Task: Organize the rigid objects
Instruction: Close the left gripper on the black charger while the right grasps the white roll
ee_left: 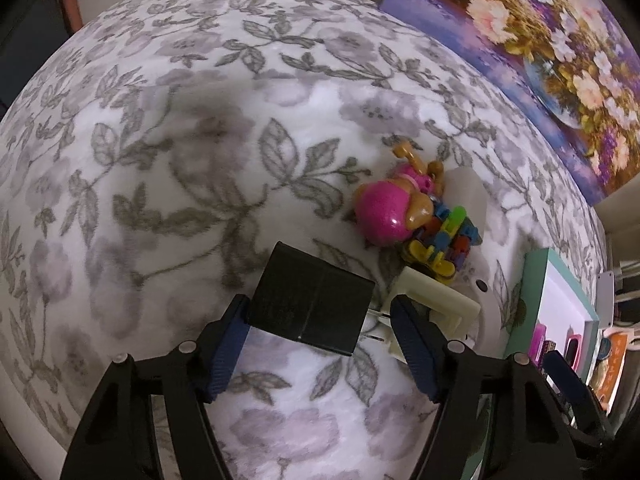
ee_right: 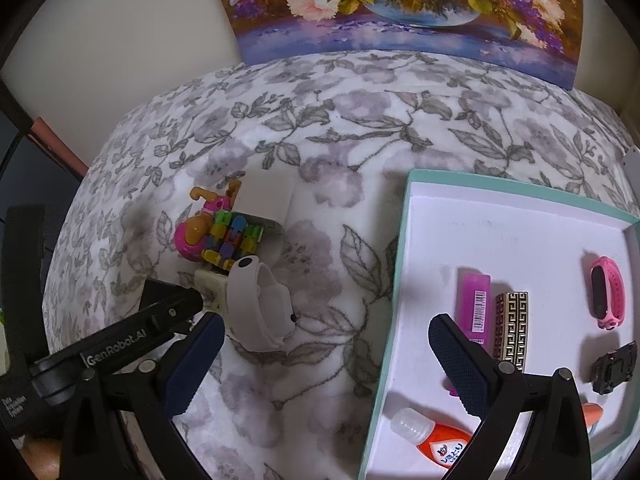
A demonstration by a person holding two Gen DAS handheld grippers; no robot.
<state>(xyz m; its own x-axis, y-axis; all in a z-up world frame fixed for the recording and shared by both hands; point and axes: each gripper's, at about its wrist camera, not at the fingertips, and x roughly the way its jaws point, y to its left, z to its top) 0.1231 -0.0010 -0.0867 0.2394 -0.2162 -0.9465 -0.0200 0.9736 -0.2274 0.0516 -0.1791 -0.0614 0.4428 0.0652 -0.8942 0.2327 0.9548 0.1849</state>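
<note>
A black rectangular block [ee_left: 310, 305] lies on the flowered blanket [ee_left: 160, 160] between the blue pads of the left gripper [ee_left: 316, 344]. Its long axis runs across the gap from pad to pad, tilted, with its far corner turned away from the camera. The left pad [ee_left: 228, 344] touches its left edge, while the right pad [ee_left: 416, 344] stands clear of it, so the jaws are part open and not pressing on it from both sides.

Just beyond it, to the right in the left wrist view, sits a small heap: one cream plastic piece [ee_left: 432, 298], one multicoloured block toy [ee_left: 444, 240], one pink and tan toy figure [ee_left: 394, 204], one white box [ee_right: 264, 200] and one white watch strap [ee_right: 260, 308] curled into a loop.

Further right lies one teal-rimmed tray [ee_right: 404, 264] with a white floor. It holds one magenta tube with a barcode [ee_right: 476, 304], one gold-and-black patterned case [ee_right: 512, 320] beside it, both with long axes running toward the far rim, one pink fitness band [ee_right: 608, 296], one small black clip [ee_right: 612, 368] and one orange glue bottle [ee_right: 432, 436] with a clear cap.

The right gripper [ee_right: 324, 364] hangs over the tray's near left edge, jaws wide apart with nothing between them.

One flower painting [ee_right: 400, 8] leans against the wall behind the blanket
</note>
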